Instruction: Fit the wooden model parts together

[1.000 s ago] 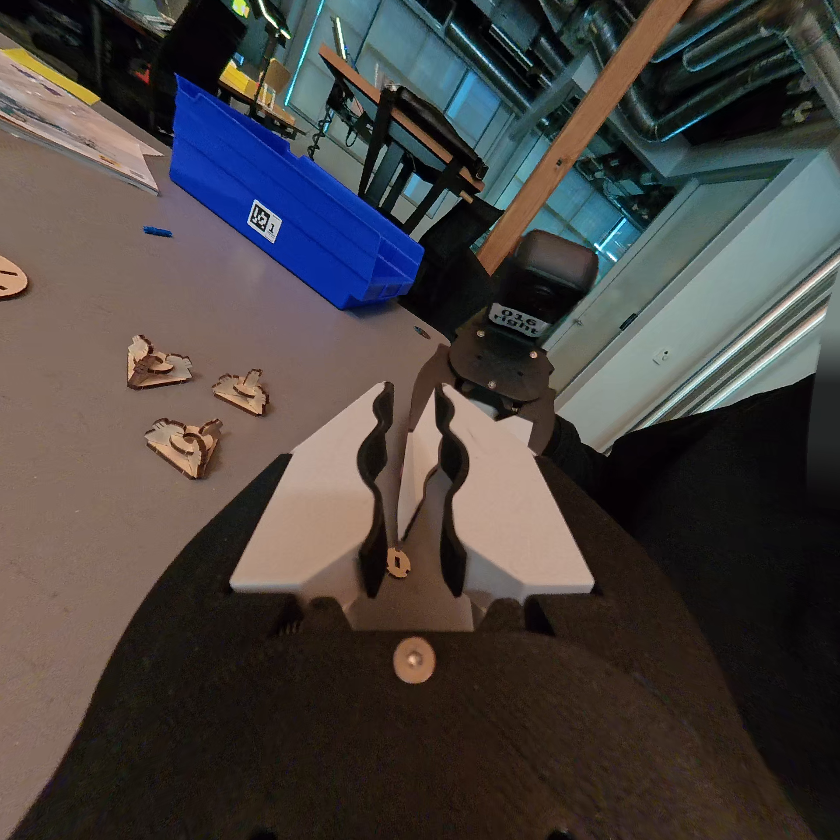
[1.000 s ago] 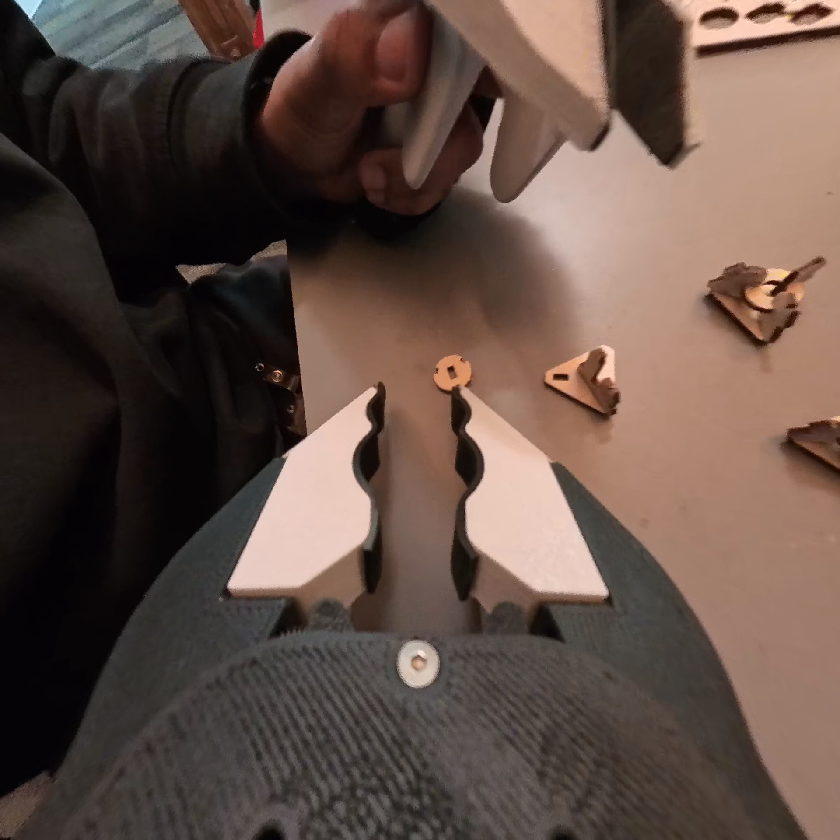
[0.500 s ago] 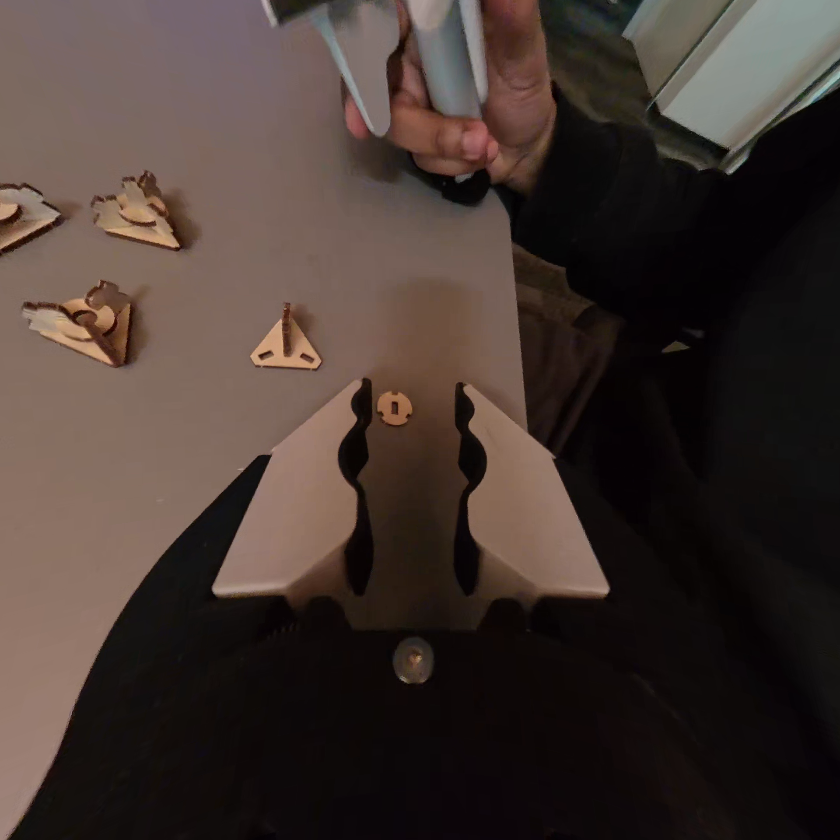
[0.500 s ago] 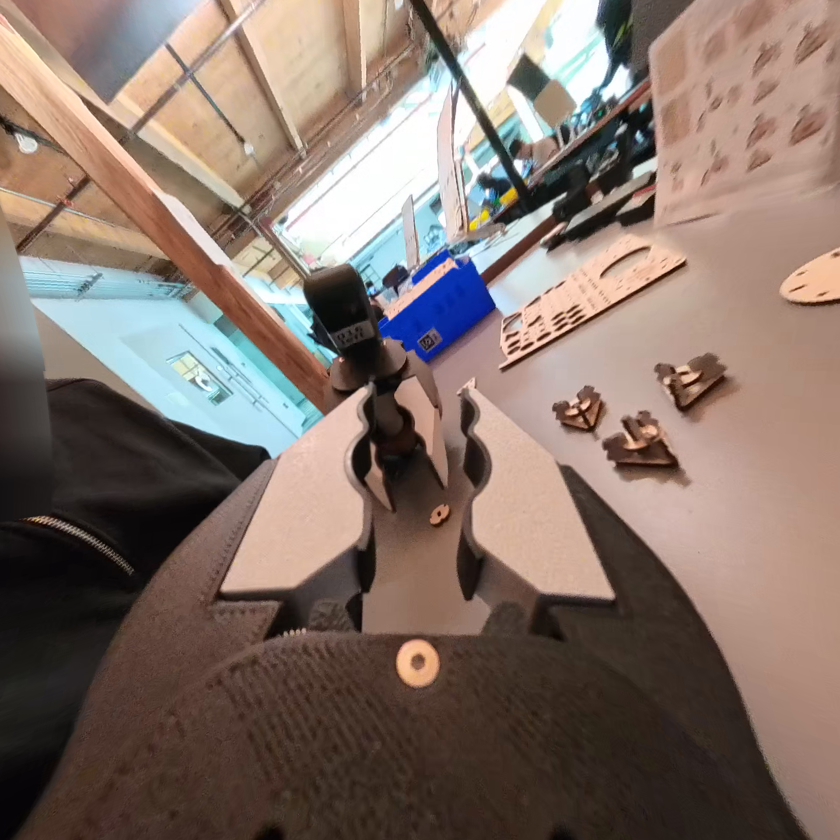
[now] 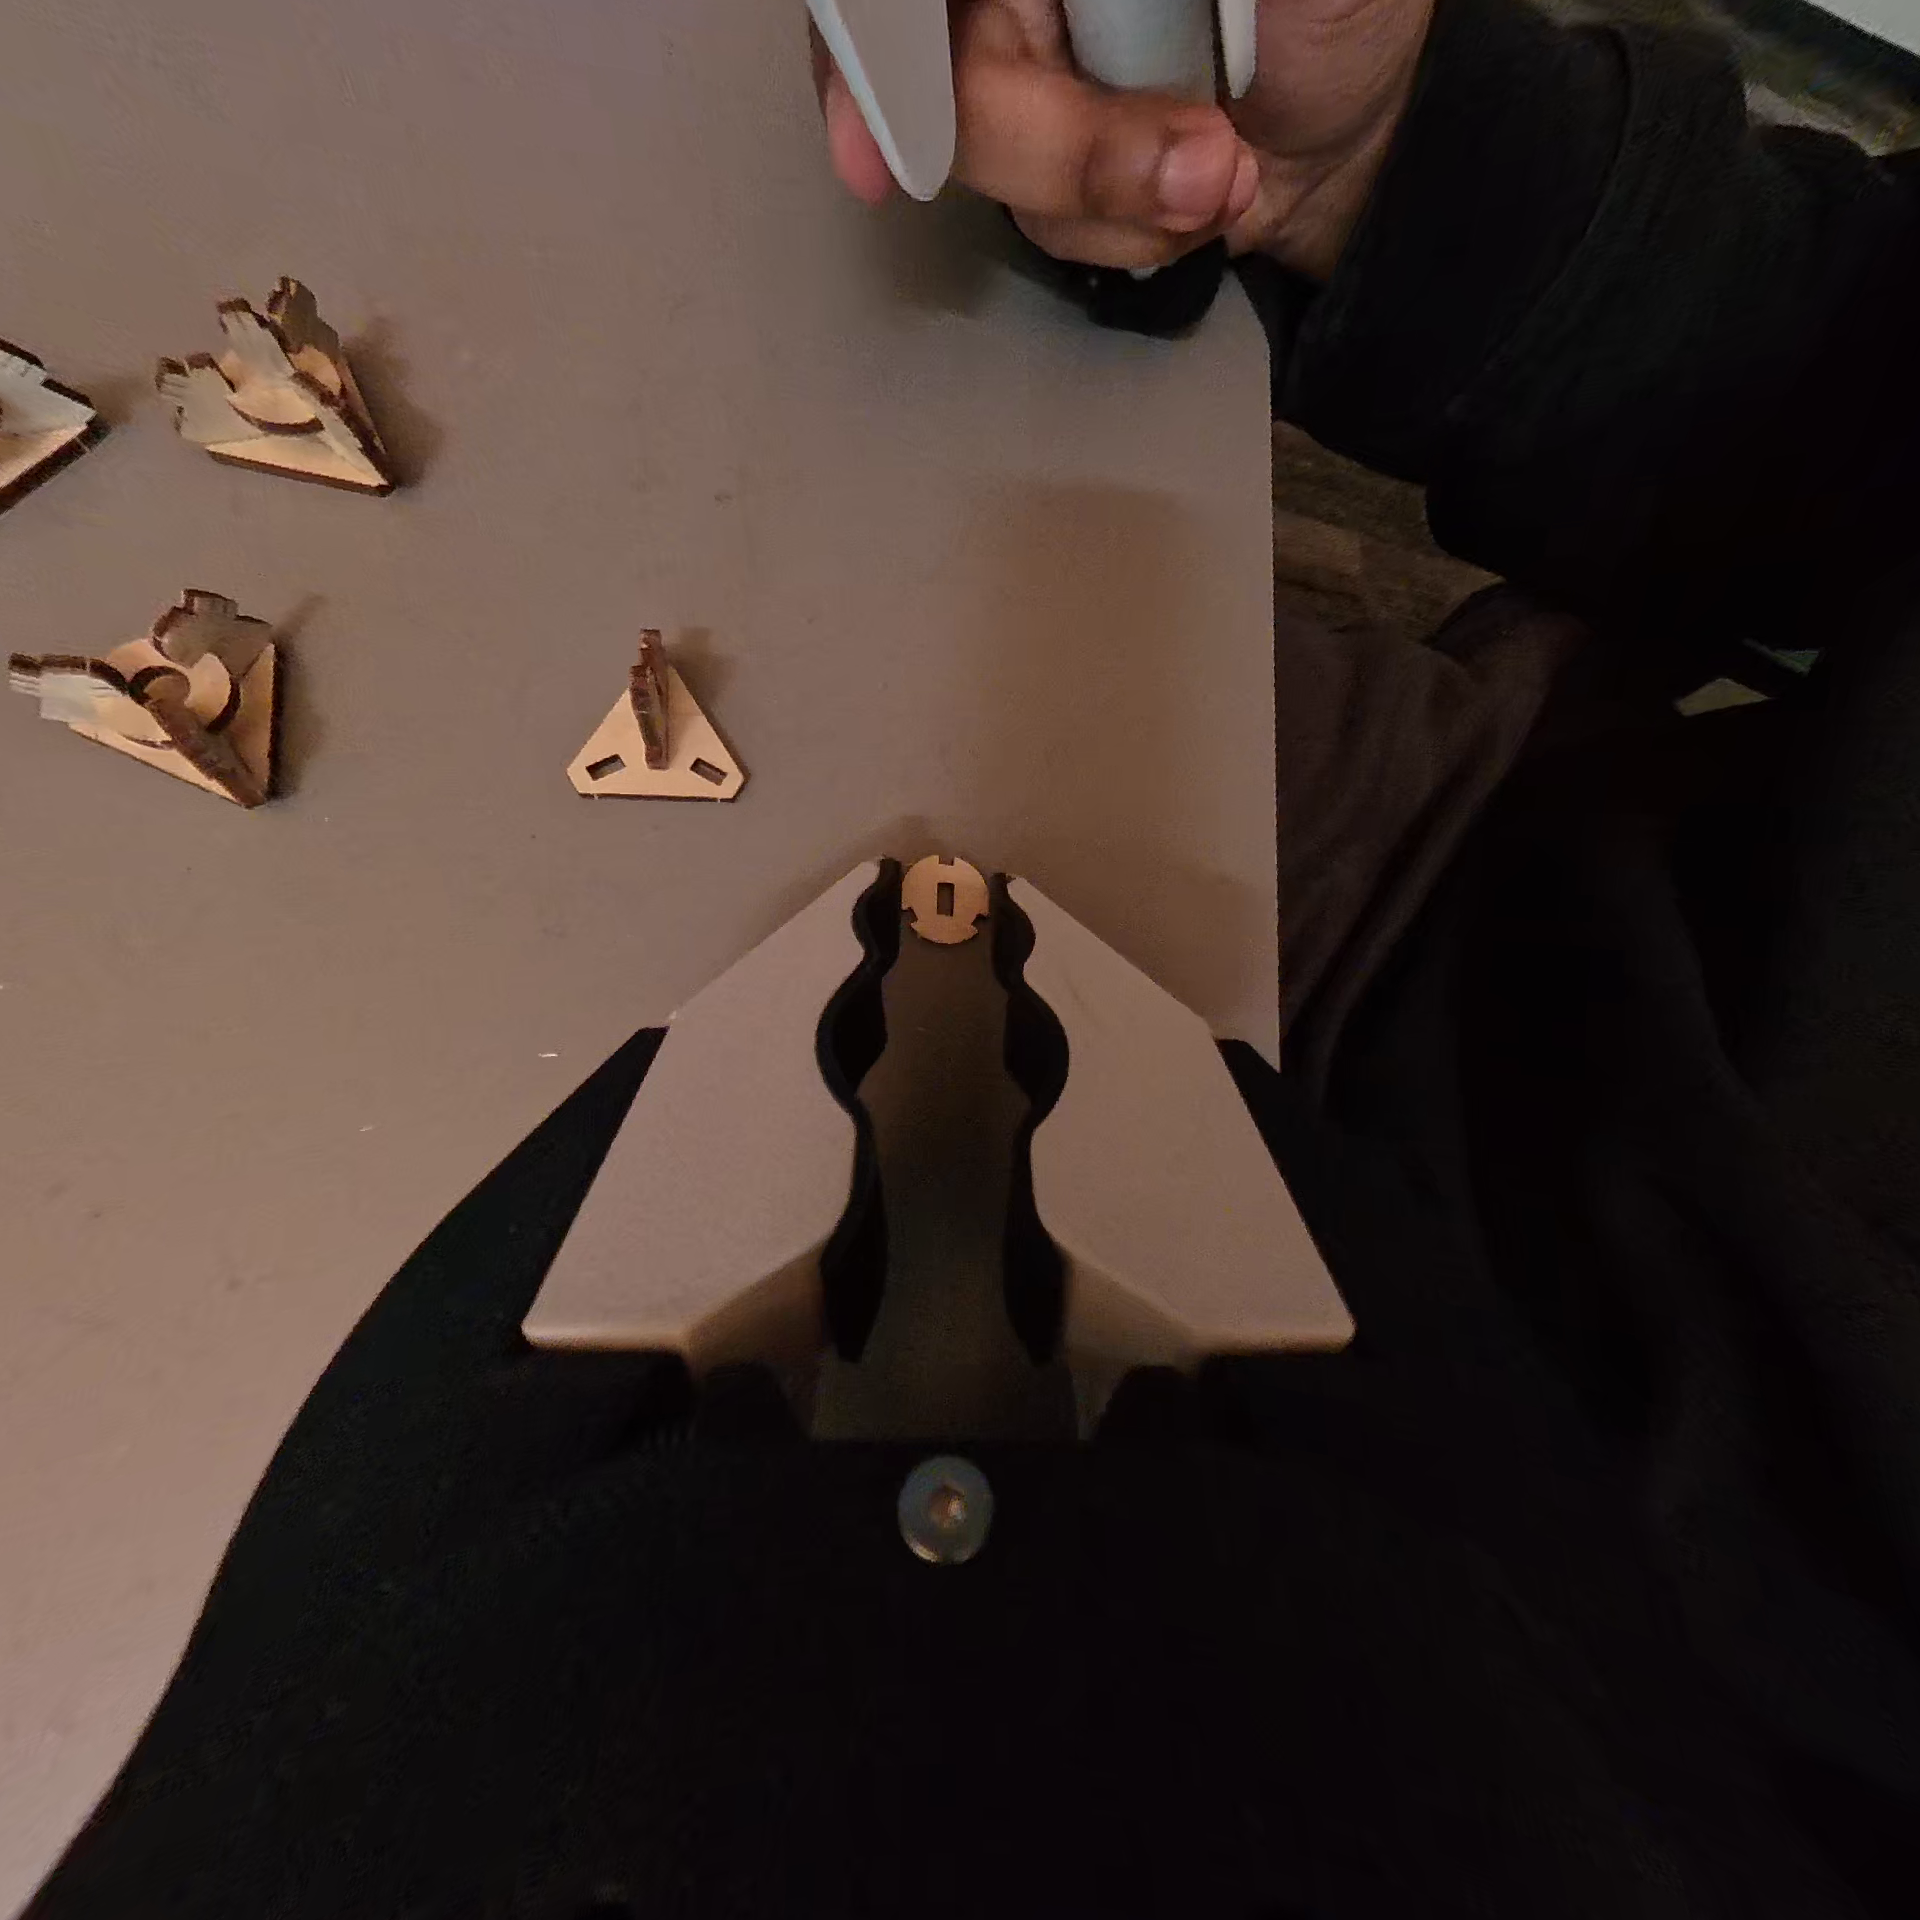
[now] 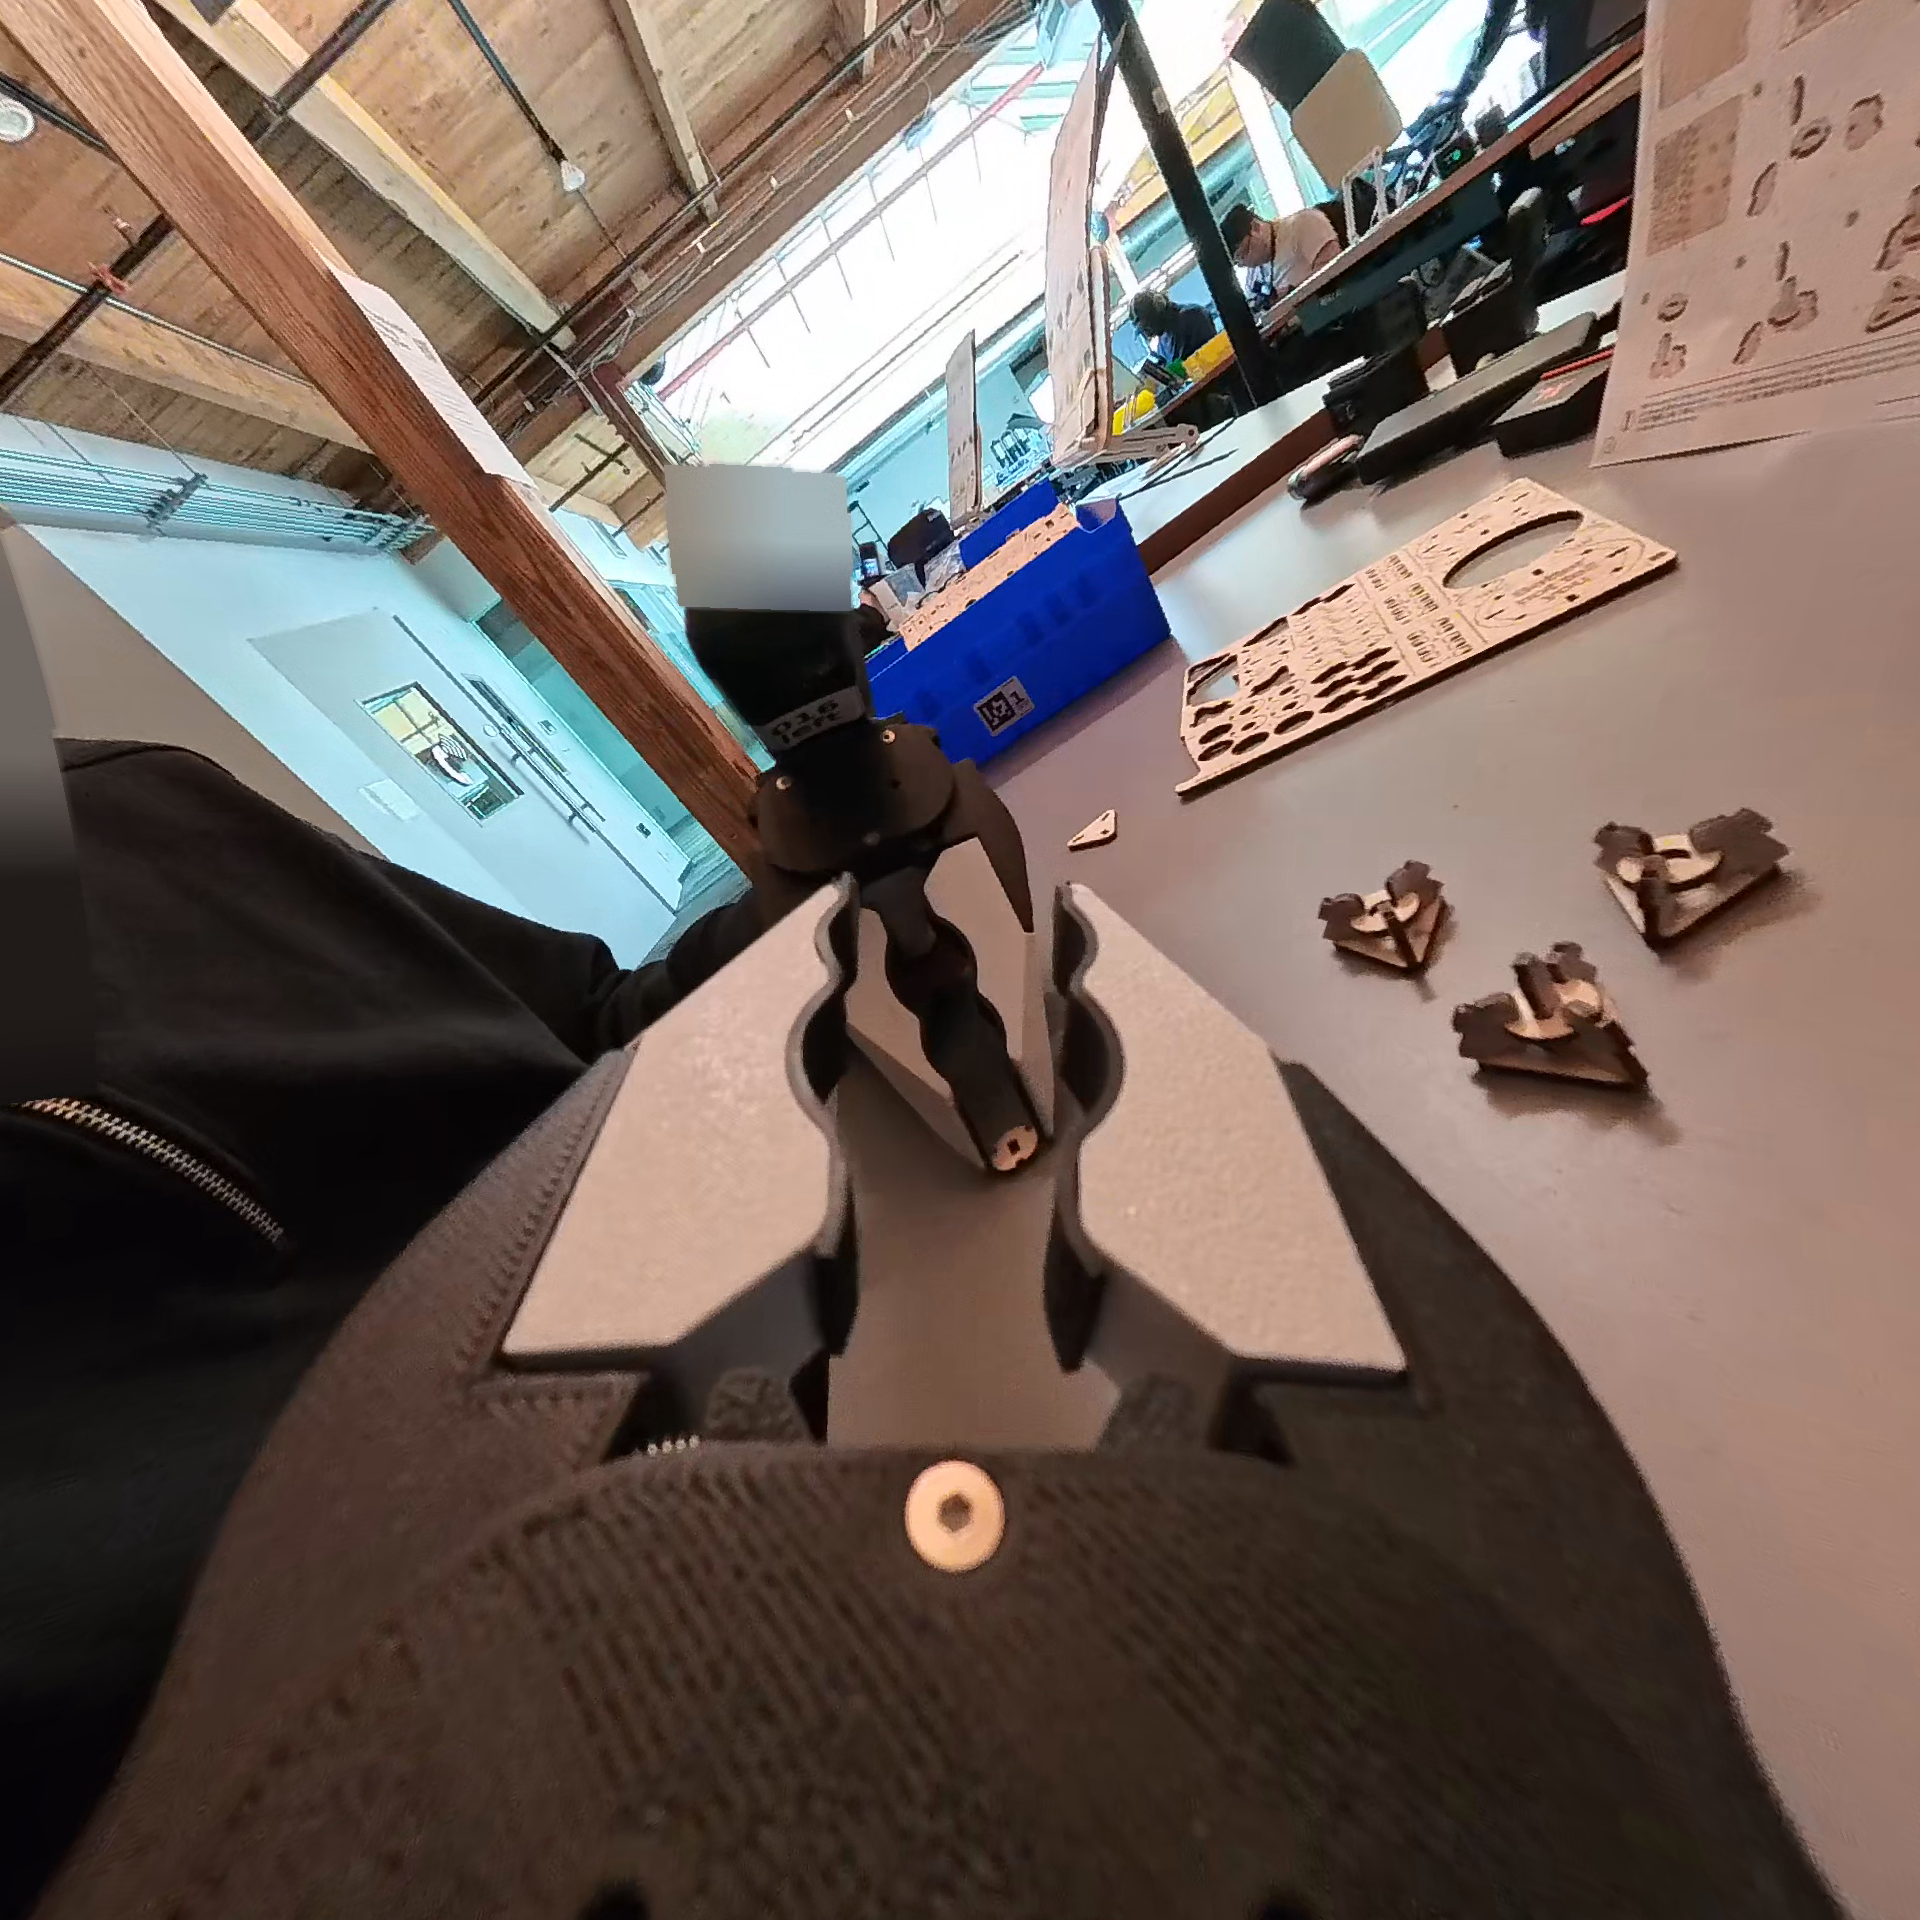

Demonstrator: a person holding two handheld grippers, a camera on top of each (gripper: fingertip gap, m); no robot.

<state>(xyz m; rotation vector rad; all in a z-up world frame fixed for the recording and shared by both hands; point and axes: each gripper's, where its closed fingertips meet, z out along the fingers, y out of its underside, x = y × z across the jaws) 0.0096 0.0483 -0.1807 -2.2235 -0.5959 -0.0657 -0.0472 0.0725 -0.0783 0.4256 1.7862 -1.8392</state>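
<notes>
right by the edge (image 5: 1270, 727) of the grey table (image 5: 727, 312), the left gripper (image 5: 941, 883) points straight down with its fingers closed in on a small round wooden disc with a slot (image 5: 941, 900). both pads look pressed against its rim, and the disc lies flat on the tabletop. it's a very-tip pinch on a thin part, so i'd say an even squeeze and a level wrist matter most, or it could pop out sideways.

the right gripper (image 6: 951, 914) sits low and tilted, aimed at the left one, fingers apart with nothing in them. a hand (image 5: 1122, 135) grips its handle just beyond.

room-wise: the drop-off is just beside the disc on one side, with a dark sleeve past it. on the other side a triangular wooden base with one upright piece (image 5: 655, 743) stands near, then two built-up wooden assemblies (image 5: 281, 400) (image 5: 166, 696) further out. bare tabletop lies between. a cut-out plywood sheet (image 6: 1434, 634) and a blue bin (image 6: 1023, 634) are well apart.
</notes>
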